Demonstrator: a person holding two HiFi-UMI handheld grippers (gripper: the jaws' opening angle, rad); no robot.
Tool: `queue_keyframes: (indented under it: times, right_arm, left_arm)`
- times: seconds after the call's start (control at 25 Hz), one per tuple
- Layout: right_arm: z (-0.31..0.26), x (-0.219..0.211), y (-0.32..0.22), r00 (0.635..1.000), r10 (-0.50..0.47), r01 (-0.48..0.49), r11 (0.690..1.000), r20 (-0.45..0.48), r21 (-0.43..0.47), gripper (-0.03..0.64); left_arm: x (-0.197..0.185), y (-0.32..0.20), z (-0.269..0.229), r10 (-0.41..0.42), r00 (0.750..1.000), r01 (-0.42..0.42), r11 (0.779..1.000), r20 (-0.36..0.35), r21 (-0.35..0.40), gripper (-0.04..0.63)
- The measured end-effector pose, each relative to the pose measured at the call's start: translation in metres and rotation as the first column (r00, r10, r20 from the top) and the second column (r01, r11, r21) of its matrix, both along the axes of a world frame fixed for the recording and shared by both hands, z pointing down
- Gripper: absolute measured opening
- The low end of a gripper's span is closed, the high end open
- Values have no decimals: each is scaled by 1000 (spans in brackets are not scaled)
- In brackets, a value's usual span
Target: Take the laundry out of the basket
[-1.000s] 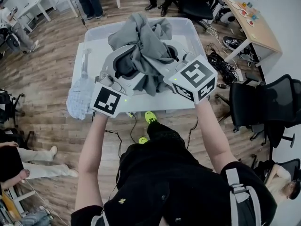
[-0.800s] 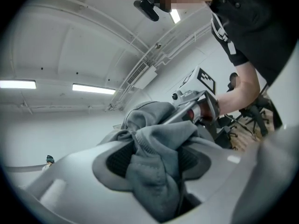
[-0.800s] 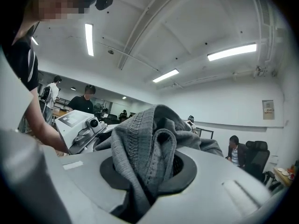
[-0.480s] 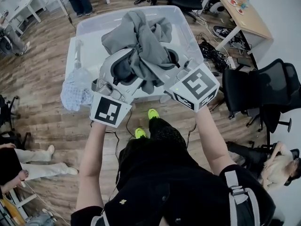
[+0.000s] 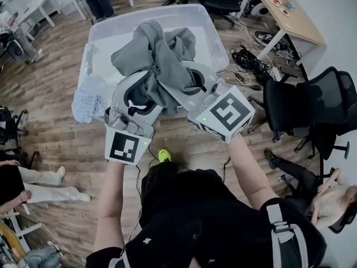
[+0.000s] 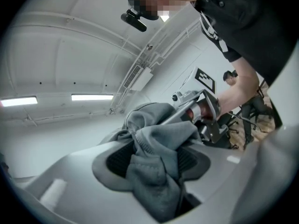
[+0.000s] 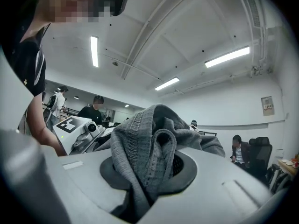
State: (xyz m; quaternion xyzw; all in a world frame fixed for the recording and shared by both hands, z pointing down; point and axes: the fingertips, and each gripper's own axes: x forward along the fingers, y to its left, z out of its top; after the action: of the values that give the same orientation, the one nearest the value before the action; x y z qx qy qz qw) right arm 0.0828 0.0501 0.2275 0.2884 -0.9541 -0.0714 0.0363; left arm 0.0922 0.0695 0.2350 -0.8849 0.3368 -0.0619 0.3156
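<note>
Grey sweatshirt (image 5: 158,56), seemingly, in left hand-held gripper (image 6: 152,160) and right hand-held gripper (image 7: 148,164).

We see a wooden floor (image 5: 56,144). Near its far right corner stands a light wooden desk (image 5: 290,18) with small things on it, and black cables (image 5: 248,60) lie just beside it. A black office chair (image 5: 293,113) stands at the right edge, a white table (image 5: 39,4) at the far left.
</note>
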Motion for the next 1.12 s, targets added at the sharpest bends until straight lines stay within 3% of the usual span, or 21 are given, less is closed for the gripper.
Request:
queue_keyframes:
  times: [0.48,0.68,1.12]
  right_arm:
    - [21,55,103,994,-103,103,995,21,-1,81]
    - [38,65,154,987,-150,153,987,57,-50,81]
    - [56,106,226,976,-184,198,973,114,-120,81]
  left_arm:
    - [56,104,23,-127,991,127,992,32,-16,233]
    - [66,154,40,-165,986,166,985,27,-44,233]
    - [109,227,56,-169,985,168,984,-14,-67,230]
